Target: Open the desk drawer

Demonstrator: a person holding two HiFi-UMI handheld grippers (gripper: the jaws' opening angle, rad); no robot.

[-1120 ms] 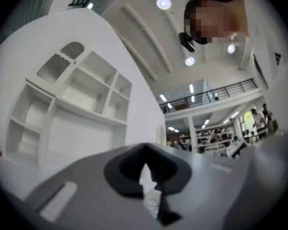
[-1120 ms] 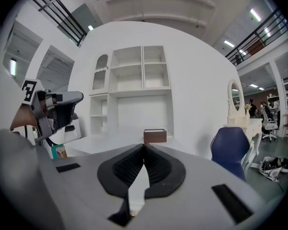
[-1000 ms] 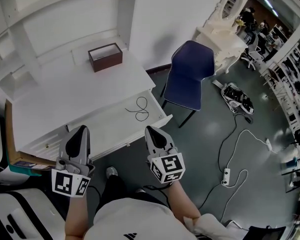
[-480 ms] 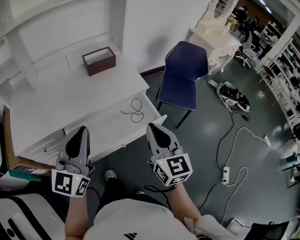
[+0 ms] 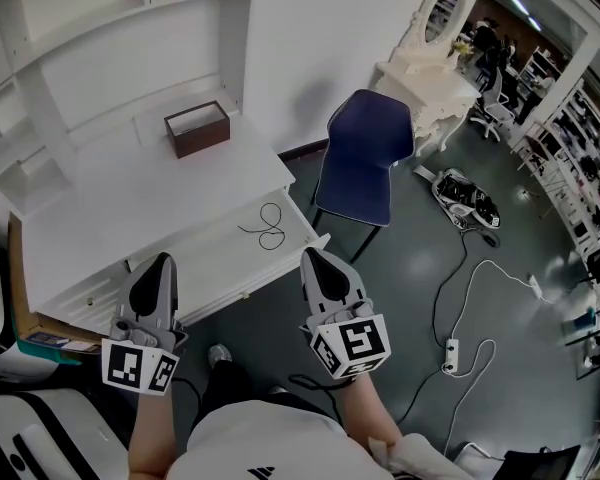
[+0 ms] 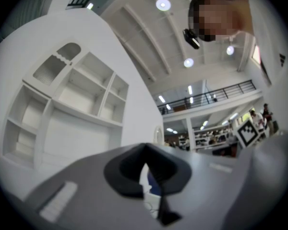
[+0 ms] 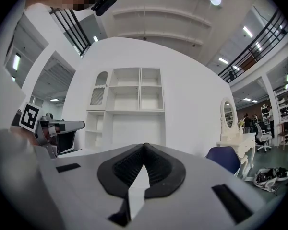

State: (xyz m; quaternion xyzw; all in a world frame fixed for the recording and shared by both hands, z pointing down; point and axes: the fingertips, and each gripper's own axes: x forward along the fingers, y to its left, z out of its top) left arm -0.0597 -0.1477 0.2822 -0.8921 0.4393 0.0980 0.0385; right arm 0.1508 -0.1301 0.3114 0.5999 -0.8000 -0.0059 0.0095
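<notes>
The white desk has its drawer pulled out toward me, with a loop of thin black cord lying inside. My left gripper hovers over the drawer's front left part, shut and holding nothing. My right gripper hangs just off the drawer's right front corner, also shut and empty. In the left gripper view the jaws meet at their tips. The right gripper view shows the jaws closed, pointing level at the white hutch.
A brown open box stands at the back of the desk. A dark blue chair is right of the desk, a white vanity with mirror behind it. A bag, cables and a power strip lie on the grey floor.
My right gripper has lifted a little and drawn slightly away from the drawer corner. The left gripper has stayed put. The drawer stands open as before.
</notes>
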